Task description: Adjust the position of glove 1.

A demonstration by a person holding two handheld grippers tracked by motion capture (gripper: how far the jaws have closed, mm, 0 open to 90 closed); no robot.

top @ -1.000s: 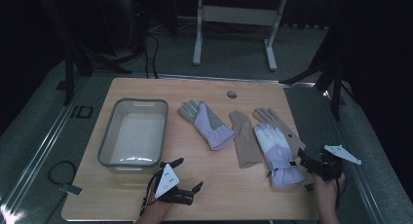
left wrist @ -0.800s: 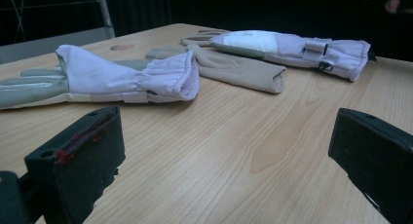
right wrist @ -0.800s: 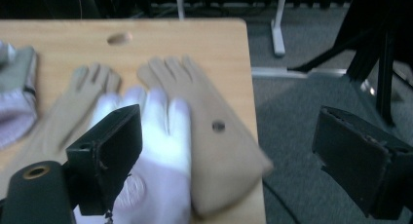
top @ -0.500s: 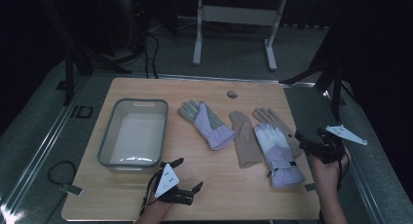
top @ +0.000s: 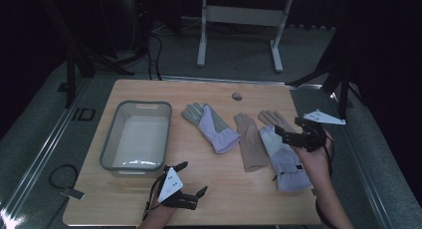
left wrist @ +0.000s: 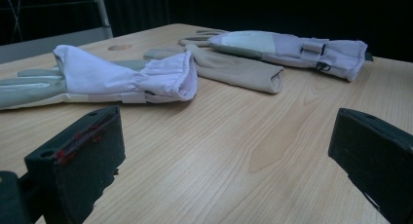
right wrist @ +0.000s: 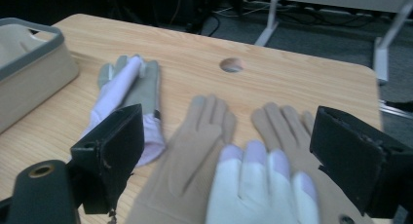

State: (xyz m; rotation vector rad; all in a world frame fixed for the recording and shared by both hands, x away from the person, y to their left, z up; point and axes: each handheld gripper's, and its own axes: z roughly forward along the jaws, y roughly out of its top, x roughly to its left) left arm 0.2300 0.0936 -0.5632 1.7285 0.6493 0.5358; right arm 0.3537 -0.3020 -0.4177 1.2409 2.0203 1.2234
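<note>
Three gloves lie in a row on the wooden table (top: 149, 199). The left one is a lavender and grey glove (top: 211, 125) (left wrist: 122, 78) (right wrist: 127, 87). A tan glove (top: 250, 142) (left wrist: 234, 70) (right wrist: 197, 146) lies in the middle. On the right a white and lavender glove (top: 284, 159) (left wrist: 287, 44) (right wrist: 258, 185) rests on another tan glove (right wrist: 287, 121). My right gripper (top: 287, 129) (right wrist: 229, 131) hovers open over the right pair's fingers. Near the front edge my left gripper (top: 193, 178) (left wrist: 226, 136) stands open, low over bare wood, nothing between its jaws.
A grey plastic bin (top: 112, 139) (right wrist: 29, 48) stands on the table's left part, with nothing seen inside. A small round hole (top: 237, 95) (right wrist: 232, 64) sits near the far edge. A white frame stands on the floor beyond the table.
My right gripper has moved from the table's right edge forward and left, over the fingers of the right gloves. The left gripper and the gloves have stayed put.
</note>
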